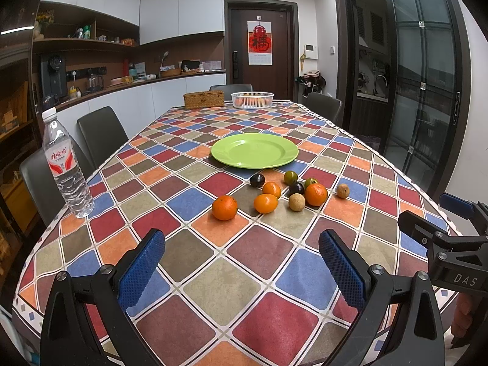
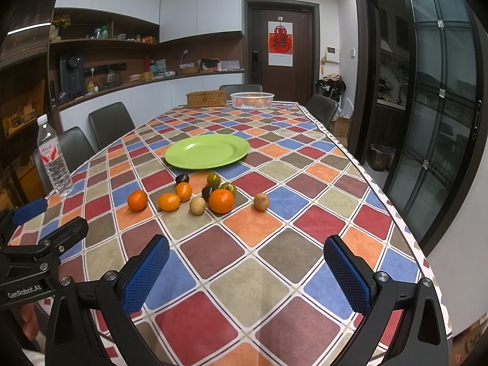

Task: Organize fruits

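Left wrist view: left gripper point(image 1: 241, 262) and right gripper point(image 2: 246, 267) gape empty; fruits point(image 1: 266, 203) cluster mid-table, just before green plate point(image 1: 254, 150), likely their destination.

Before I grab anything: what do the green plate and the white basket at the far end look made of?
Green plate: likely plastic or melamine, with a uniform bright color and soft sheen, though glazed ceramic isn't excluded. White basket: probably plastic, with thin slotted walls that show orange fruit inside; it is too distant to be sure.
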Available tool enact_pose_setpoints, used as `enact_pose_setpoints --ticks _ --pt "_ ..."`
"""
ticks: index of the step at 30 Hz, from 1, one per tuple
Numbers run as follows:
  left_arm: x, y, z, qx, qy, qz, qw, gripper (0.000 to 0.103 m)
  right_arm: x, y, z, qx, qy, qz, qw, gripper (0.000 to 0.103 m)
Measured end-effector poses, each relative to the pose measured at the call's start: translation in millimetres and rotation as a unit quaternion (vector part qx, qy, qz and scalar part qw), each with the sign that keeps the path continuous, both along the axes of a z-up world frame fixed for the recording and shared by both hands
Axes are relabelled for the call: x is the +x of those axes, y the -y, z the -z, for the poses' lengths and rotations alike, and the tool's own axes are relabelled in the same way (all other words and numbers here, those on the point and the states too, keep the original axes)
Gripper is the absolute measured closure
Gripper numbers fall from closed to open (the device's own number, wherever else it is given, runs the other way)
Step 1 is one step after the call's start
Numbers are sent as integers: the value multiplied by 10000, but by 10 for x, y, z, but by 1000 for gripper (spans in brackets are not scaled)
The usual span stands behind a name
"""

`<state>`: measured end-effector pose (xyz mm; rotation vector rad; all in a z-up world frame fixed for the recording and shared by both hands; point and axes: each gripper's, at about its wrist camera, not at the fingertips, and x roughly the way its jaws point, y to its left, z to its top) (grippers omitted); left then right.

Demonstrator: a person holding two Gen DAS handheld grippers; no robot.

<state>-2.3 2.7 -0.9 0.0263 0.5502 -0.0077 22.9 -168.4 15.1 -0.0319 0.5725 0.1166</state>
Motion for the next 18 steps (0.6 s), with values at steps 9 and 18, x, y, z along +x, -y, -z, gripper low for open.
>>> enact_pose_setpoints --ticks 9,18 --pt "0 -1 1 -2 -5 -2 10000 0 -1 -2 1 -2 -7 -1 10000 1" --pt "-5 -26 37 -3 -63 0 10000 0 -3 -41 17 -17 -39 -28 10000 1"
